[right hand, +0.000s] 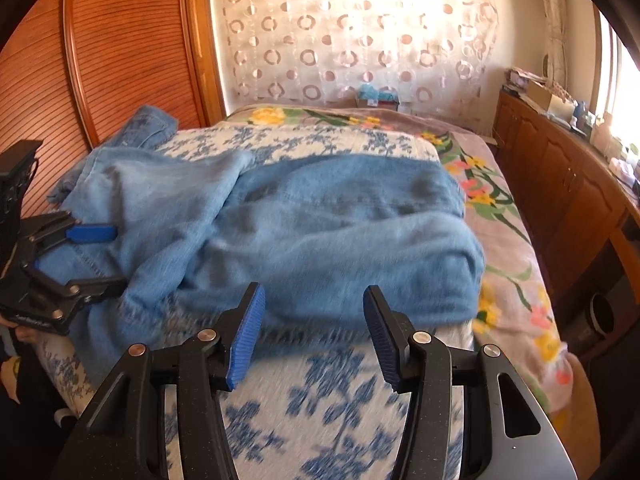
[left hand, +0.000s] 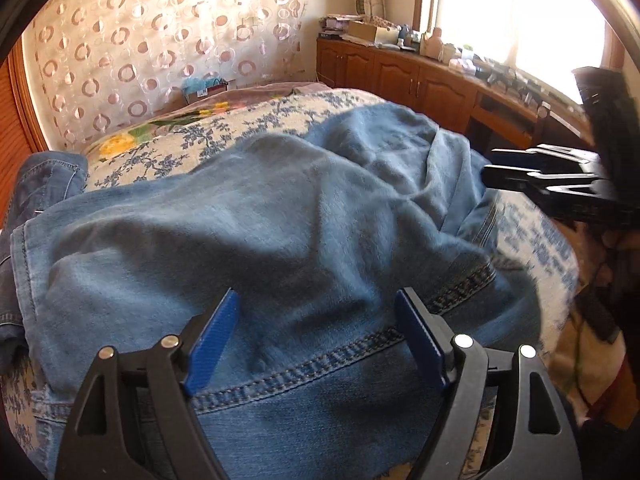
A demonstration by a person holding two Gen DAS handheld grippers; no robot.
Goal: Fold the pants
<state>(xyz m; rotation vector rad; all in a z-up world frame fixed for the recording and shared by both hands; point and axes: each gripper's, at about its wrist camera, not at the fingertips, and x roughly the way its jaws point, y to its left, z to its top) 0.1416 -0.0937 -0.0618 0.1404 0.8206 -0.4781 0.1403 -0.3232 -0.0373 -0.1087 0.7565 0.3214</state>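
Note:
Light blue jeans [left hand: 280,216] lie crumpled across the bed, their fuzzy inner side up. In the left wrist view my left gripper [left hand: 318,294] stands open over a stitched seam of the jeans; the cloth runs under and between the blue pads [left hand: 212,340] without being pinched. My right gripper [right hand: 313,288] is open too, low over the bedspread at the near edge of the jeans [right hand: 320,232], with nothing between its fingers. Each gripper shows in the other's view: the right gripper [left hand: 490,166] at the far right, the left gripper [right hand: 118,257] at the far left, spread over denim.
The bed carries a white and blue floral bedspread [right hand: 320,408] over a pink flowered blanket [right hand: 508,216]. More denim [right hand: 152,124] lies at the back left. A slatted wooden wardrobe [right hand: 100,60] stands left, cluttered wooden cabinets [right hand: 560,168] right, and a dark bin [right hand: 596,316] on the floor.

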